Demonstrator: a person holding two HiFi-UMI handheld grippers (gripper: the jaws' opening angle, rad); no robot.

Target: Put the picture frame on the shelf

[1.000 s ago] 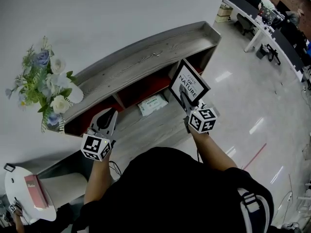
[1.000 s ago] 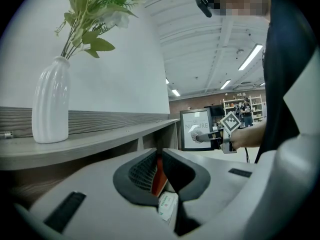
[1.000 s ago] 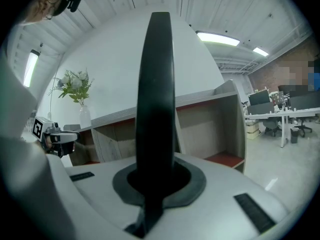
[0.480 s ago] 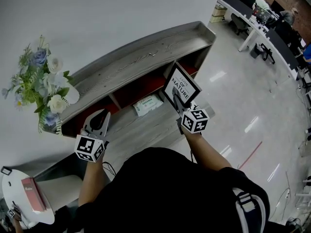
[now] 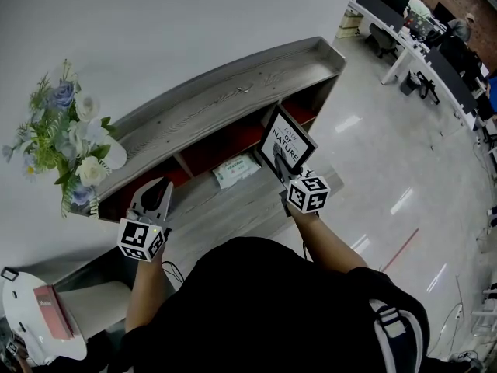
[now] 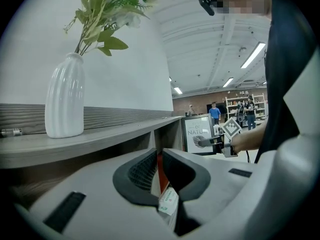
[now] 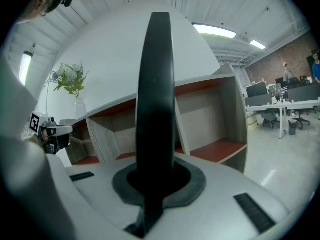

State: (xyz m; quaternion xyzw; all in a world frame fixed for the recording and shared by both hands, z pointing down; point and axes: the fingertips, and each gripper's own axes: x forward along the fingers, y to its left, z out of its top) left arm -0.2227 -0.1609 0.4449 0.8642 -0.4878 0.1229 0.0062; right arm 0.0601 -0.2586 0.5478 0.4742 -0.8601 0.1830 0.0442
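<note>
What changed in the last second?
Not much. The right gripper, still shut on the picture frame, shifted it slightly left in front of the shelf. The left gripper, empty, drew back a little toward the person. Nothing was taken hold of or let go. The flowers and packet are unmoved, and the frame is not yet on the shelf.

White vase (image 6: 64, 96) with flowers (image 5: 66, 123) — flat packet (image 5: 236, 169), maybe wipes — pink book (image 5: 50, 311) on round table (image 5: 19, 317).
</note>
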